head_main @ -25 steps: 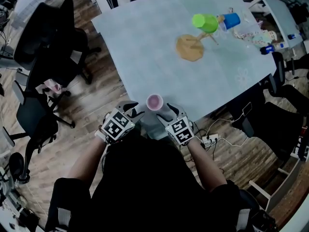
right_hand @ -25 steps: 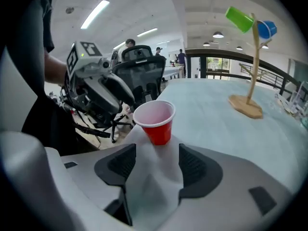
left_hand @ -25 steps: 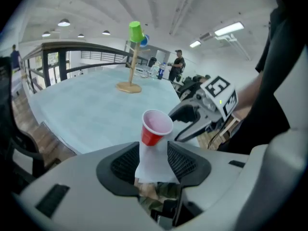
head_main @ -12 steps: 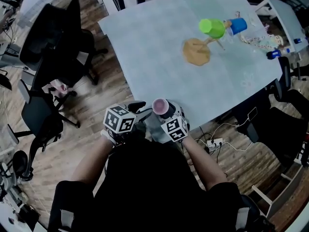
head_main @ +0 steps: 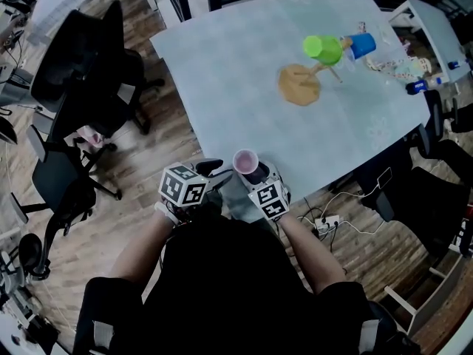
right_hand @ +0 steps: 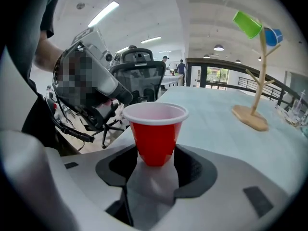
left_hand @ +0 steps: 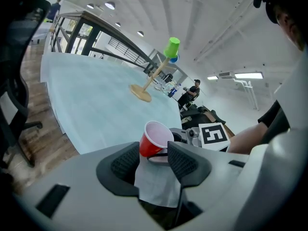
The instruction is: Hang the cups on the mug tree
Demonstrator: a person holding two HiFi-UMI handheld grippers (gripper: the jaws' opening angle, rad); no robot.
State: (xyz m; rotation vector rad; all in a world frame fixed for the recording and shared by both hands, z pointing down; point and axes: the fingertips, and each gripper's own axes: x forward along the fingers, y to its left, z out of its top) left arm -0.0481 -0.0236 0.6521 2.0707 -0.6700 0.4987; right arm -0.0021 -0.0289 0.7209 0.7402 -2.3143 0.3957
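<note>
a black mesh office chair is standing on the wood-plank floor at the left, beside the pale, smooth table. i am holding my left claw with its ribbed dark pads apart, gripping nothing; the red cup is showing just past its tips, not pressed by them. that cup is thin glossy plastic, tapered, white inside with a rolled rim, and it is standing upright over the near table edge in my right claw, whose jaws have just been closing and are now pinching the cup's narrow base from both sides. further right, well apart from both claws, the mug tree is standing on the table: a pale wooden stem with slanted pegs on a flat roundish base, carrying a green cup and a blue cup tilted on pegs near its top. compared with a second ago, my left claw is sitting rolled about its own line, the two claws are lying closer together, and the red cup is standing more over my right claw than midway between the two; the tree and its two cups are staying as they were.
</note>
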